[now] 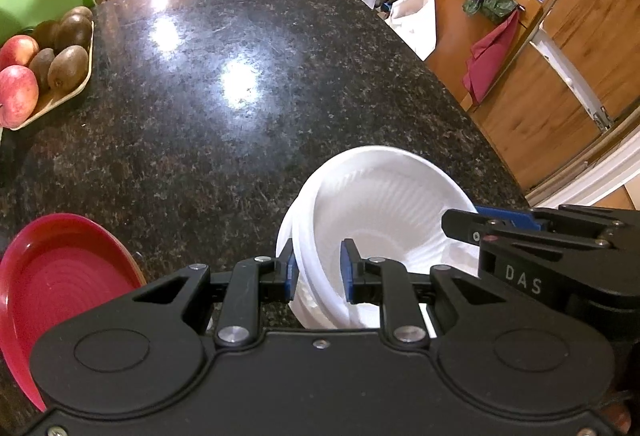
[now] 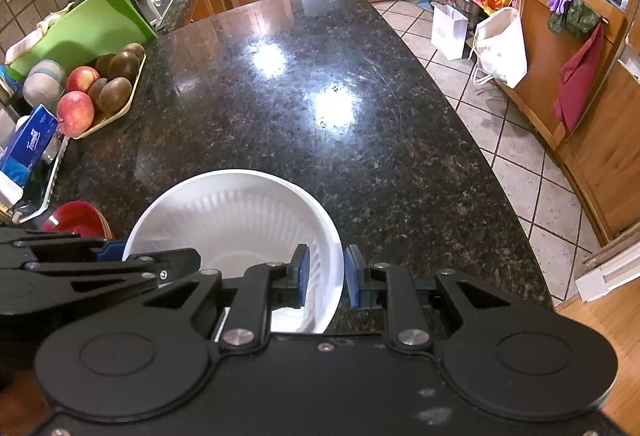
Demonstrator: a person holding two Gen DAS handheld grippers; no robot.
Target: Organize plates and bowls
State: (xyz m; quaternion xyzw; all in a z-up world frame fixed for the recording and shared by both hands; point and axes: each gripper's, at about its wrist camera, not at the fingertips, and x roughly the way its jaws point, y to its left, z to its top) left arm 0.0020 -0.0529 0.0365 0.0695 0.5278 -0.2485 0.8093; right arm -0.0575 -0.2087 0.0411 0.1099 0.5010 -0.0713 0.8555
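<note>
White ribbed plastic bowls (image 1: 380,211), nested one inside another, sit tilted at the near edge of the dark speckled granite worktop (image 1: 240,35), flanked by both tools. The left hand-held gripper (image 1: 319,270) straddles the stack's left wall, one blue pad outside and one inside the rim, jaws narrowly parted with a sliver of gap showing beside the plastic; whether it is truly pinching cannot be told. The right hand-held gripper (image 2: 328,272) stands likewise astride the opposite rim of the white bowls (image 2: 236,220), its outer pad just clear of the wall, so no firm hold is evident there. A red ridged plastic plate (image 1: 60,276) lies just left of the bowls; farther left of them, a shallow cream tray of apples and kiwifruit (image 1: 76,91) rests near the worktop's edge.

By appearance, the step in hand is stacking or steadying the bowls, with the red plate yet to be sorted. The next move likely calls for closing one pair of pads squarely on the rim before lifting, keeping the thin, flexible stack level so the nested bowls neither slip apart nor buckle.
</note>
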